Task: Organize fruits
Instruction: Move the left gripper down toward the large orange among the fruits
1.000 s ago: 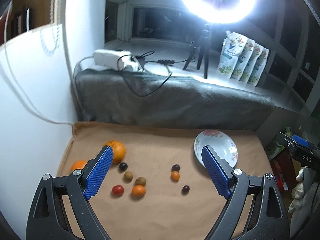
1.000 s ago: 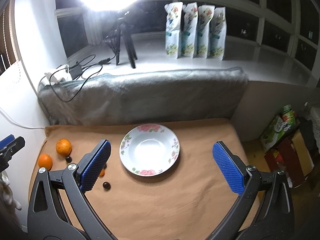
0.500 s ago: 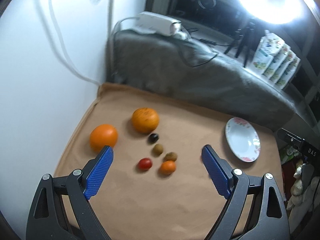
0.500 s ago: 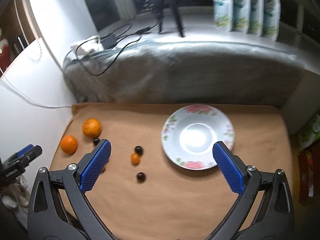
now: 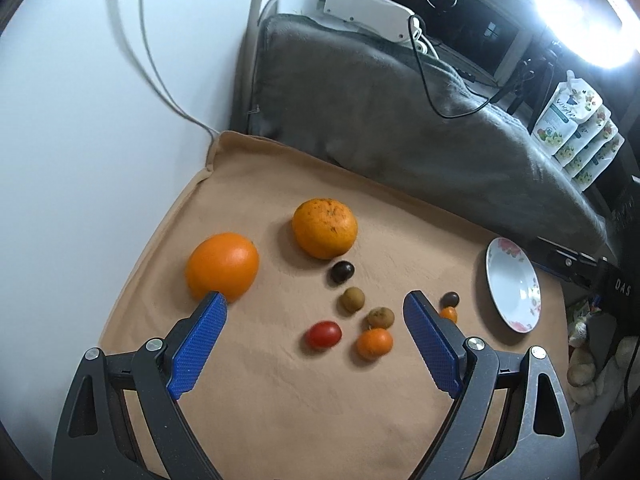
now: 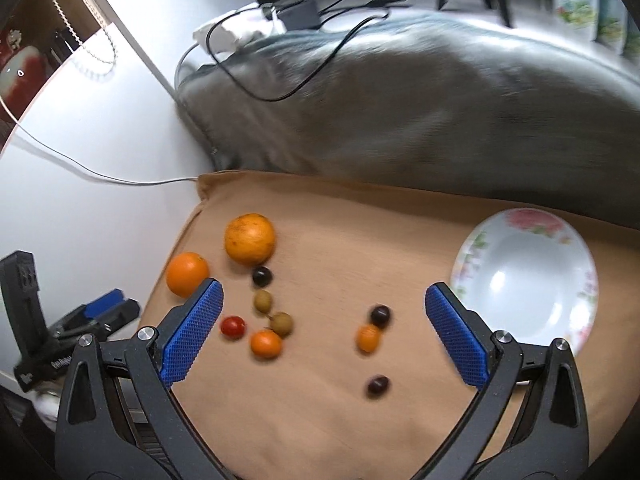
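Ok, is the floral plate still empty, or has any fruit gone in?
Empty. The plate shows a bare white bowl in the right wrist view; every fruit, like the red tomato, lies on the tan cloth.

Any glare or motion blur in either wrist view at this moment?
Left wrist: the bright ring light blows out the top-right corner, fruit fairly sharp. Right wrist: no glare, but the grey cushion and small dark round fruit are smeared.

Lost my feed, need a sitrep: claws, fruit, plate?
Left claw and right claw both open, empty. Fruit all loose on tan cloth. Floral plate empty. Nothing in the way.
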The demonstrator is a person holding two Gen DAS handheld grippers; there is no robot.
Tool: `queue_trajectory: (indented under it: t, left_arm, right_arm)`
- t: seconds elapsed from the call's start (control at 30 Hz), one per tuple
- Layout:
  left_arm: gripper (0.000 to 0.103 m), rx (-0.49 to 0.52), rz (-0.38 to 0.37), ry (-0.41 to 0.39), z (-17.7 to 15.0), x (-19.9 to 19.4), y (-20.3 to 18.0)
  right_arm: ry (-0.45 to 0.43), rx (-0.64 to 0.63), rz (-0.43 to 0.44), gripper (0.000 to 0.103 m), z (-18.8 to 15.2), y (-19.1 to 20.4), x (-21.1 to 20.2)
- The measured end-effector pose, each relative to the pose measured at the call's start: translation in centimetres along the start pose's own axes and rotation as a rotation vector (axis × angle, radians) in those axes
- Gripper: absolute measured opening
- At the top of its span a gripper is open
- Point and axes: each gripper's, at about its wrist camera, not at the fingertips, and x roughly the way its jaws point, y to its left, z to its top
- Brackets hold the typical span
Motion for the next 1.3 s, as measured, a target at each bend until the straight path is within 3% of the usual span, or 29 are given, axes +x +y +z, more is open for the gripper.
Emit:
queue_trajectory:
  t: [0.27,0.63,0.8,1.13,1.2,1.3]
  left_arm:
    - [0.089,0.036,-0.055,0.029,1.7,4.5,0.8]
    - [0.075,0.052,-0.12,0.085,3.2,8.9,1.4]
    - [0.074,0.059,-0.135,0.098,3.6,10.2,1.4]
    - [0.074,0.081,-0.147,0.124,4.1,12.4,1.2]
    - [0.074,0.084,-0.149,0.13,4.1,12.9,1.1]
    - [0.074,0.103,-0.14,0.131,4.2,13.5,1.0]
  right_arm:
    - [0.077,0.03,0.113,0.103,2.5,2.0,6.5]
    - [0.165,0.096,0.197,0.103,4.3,2.9,12.9]
    - [0.204,0.133,0.221,0.096,4.3,2.7,15.8]
    - [0.231,0.173,0.252,0.095,4.5,2.2,18.6]
    - [0.24,0.176,0.261,0.089,4.6,2.1,18.8]
    - [0.249,0.185,0.272,0.088,4.7,2.3,19.5]
